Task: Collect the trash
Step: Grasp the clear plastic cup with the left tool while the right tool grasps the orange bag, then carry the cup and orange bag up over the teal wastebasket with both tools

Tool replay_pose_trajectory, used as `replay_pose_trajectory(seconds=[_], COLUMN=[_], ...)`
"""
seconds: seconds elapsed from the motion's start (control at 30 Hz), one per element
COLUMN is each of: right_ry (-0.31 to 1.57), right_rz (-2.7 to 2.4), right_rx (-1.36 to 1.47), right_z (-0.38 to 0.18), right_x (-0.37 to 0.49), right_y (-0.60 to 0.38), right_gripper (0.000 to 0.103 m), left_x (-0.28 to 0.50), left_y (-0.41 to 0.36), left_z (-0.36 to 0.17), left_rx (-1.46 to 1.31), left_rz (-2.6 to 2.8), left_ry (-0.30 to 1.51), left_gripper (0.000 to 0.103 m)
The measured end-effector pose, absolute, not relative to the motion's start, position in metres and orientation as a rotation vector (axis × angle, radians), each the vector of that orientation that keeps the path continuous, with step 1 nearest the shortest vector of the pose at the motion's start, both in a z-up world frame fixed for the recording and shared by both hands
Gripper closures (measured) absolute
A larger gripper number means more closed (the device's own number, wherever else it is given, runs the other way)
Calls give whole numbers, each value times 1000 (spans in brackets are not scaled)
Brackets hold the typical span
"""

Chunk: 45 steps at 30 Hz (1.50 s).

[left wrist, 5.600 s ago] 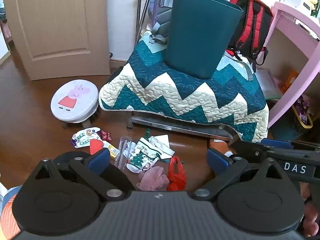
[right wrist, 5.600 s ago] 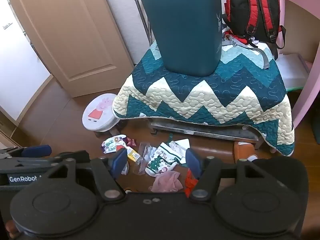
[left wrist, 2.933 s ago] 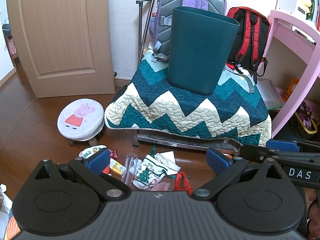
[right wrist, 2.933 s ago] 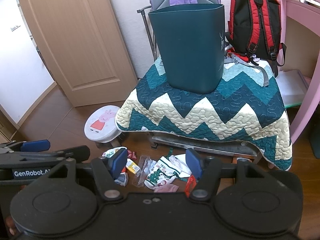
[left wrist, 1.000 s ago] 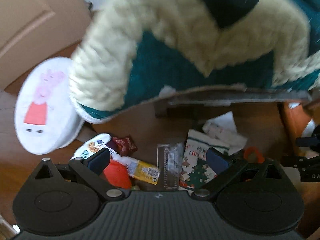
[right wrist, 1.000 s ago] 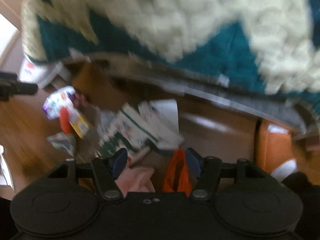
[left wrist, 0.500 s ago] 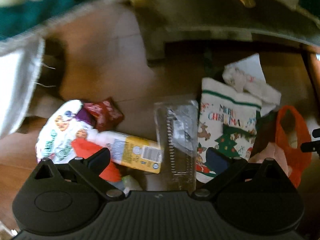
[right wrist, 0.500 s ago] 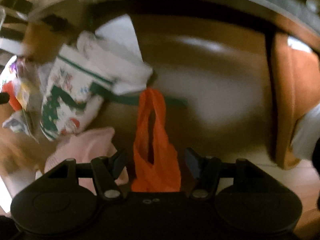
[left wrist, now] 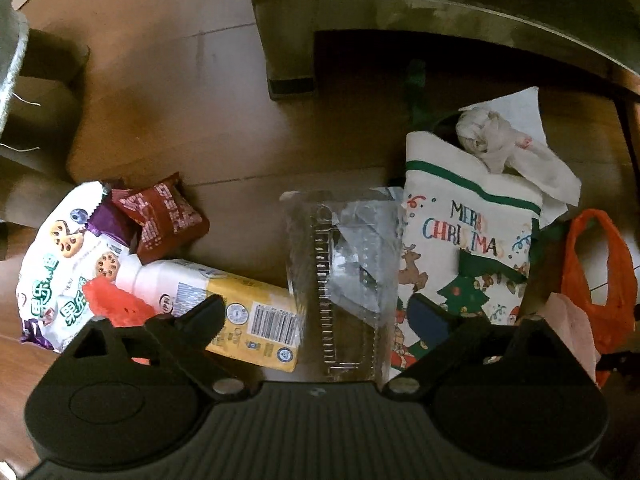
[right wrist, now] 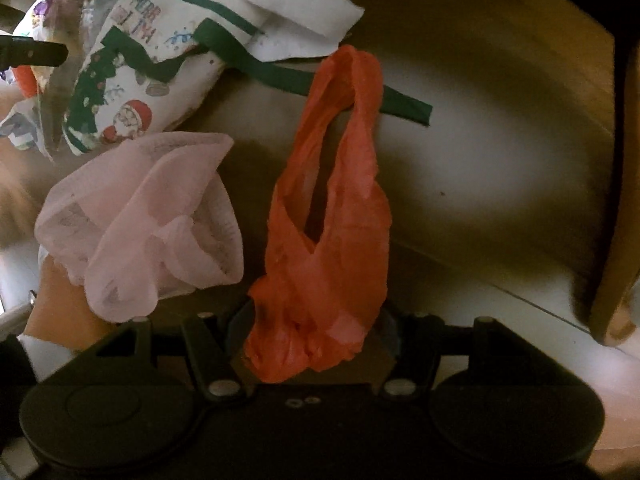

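Right gripper [right wrist: 316,332] is clamped on the orange plastic bag [right wrist: 332,216]'s bunched bottom; lift straight up so its loops clear the green ribbon [right wrist: 280,74]; left gripper [left wrist: 320,316] is spread wide over the clear plastic tray [left wrist: 340,272].

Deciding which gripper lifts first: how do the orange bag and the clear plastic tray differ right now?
The orange bag is soft, crumpled and opaque; the clear tray is stiff, flat and see-through. The bag's bottom sits between the right gripper's fingers; the tray lies between the left gripper's wide-open fingers, untouched. Both lie on the floor.

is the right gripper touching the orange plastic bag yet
Touching. In the right wrist view the bunched bottom of the orange plastic bag sits between the right gripper fingers, which press against it on both sides.
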State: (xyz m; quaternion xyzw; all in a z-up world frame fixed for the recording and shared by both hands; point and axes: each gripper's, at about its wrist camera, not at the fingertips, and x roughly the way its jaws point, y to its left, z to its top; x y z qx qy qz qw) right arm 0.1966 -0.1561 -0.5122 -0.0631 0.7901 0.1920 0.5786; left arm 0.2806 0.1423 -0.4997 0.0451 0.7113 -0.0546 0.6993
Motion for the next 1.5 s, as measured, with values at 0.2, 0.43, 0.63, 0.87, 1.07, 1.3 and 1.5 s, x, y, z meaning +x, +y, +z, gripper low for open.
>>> replay_pose_trajectory(seconds=[0.2, 0.43, 0.63, 0.87, 1.07, 1.3, 1.5], right_ry=[1807, 1785, 1774, 1714, 1603, 1433, 1264], right_rz=[493, 537, 553, 504, 520, 542, 540], right_rx=[-205, -250, -343, -405, -396, -355, -284], right_z=[-516, -500, -479, -418, -343, -263, -191], right_x=[193, 185, 180, 193, 192, 178, 167], right_y=[-143, -134, -123, -118, -112, -110, -114], right_gripper=[41, 71, 81, 81, 81, 81, 81], left_x=[282, 285, 282, 283, 278, 262, 241], left_y=[139, 134, 134, 139, 128, 99, 89], left_z=[-506, -504, -492, -452, -385, -285, -203], left_rx=[98, 76, 75, 68, 82, 131, 132], left_rz=[-130, -138, -163, -194, -267, -289, -205], left_ry=[1587, 1588, 1586, 1581, 1516, 1384, 1274], left_gripper=[29, 58, 63, 63, 63, 63, 63])
